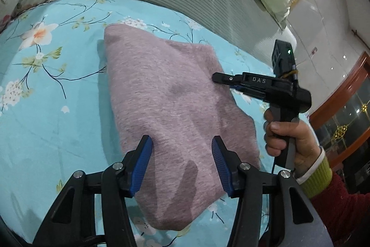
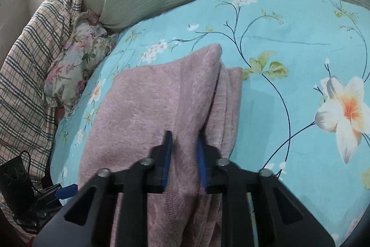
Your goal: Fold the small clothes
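Left gripper [image 1: 182,154]: nearest us; jaws parted over the garment, gripping nothing
Sheet [image 1: 46,85]: we see blue floral cloth across the bed
Garment [image 1: 166,94]: mauve, folded, lying on the sheet
Right gripper [image 2: 183,147]: jaws pinched close on the garment's folded edge; a hand [image 1: 291,142] holds its handle

The folded mauve knit garment [image 2: 143,108] runs off the bottom edge of the right wrist view, its near end hidden behind the black two-finger right gripper [image 2: 183,147]. Whether those blue pads pinch cloth cannot be told (the right pad is motion-blurred). Left of the garment, the plaid quilt [image 2: 30,66] is cut off.
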`<state>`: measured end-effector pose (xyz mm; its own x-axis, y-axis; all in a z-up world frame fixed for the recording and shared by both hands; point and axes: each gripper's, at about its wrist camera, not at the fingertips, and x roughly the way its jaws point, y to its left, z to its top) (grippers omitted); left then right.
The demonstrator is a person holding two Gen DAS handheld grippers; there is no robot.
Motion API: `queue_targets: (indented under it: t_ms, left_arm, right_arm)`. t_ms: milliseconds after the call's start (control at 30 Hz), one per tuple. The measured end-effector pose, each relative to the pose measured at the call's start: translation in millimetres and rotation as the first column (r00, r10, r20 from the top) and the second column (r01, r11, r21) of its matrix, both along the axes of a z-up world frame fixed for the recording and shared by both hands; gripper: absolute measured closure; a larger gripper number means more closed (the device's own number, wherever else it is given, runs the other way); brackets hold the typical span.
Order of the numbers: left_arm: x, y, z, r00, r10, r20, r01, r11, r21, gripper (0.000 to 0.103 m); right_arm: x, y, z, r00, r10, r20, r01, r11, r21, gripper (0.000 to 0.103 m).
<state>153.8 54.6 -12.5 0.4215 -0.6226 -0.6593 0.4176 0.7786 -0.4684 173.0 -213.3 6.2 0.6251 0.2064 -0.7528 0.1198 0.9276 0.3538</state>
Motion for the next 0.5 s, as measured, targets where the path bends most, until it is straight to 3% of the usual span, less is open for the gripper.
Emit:
queue_targets:
  t_ms: [133, 200, 300, 400, 500]
  left_arm:
    - [-1, -2, 5, 1.000, -0.020, 0.012, 0.020, 1.000, -0.003, 0.050]
    - [1, -5, 1, 0.999, -0.036, -0.003, 0.036, 0.999, -0.007, 0.050]
    - [2, -11, -14, 0.998, -0.053, -0.039, 0.053, 0.999, -0.010, 0.050]
    - [1, -18, -32, 0.996, -0.053, -0.067, 0.055, 0.998, 0.028, 0.051]
    - [-3, -19, -37, 0.997, -0.046, -0.056, 0.049, 0.997, 0.064, 0.052]
  right_arm:
    - [-11, -12, 34, 0.992, -0.006, 0.129, 0.000, 0.999, 0.045, 0.092]
    - [-7, -21, 27, 0.996, -0.018, 0.092, 0.016, 1.000, 0.025, 0.092]
    - [0, -34, -7, 0.999, -0.046, -0.012, 0.047, 0.999, 0.023, 0.092]
    - [-2, -44, -27, 0.996, -0.081, -0.026, 0.081, 0.996, 0.034, 0.090]
    - [-5, -46, -19, 0.992, -0.121, -0.026, 0.122, 0.992, 0.028, 0.078]
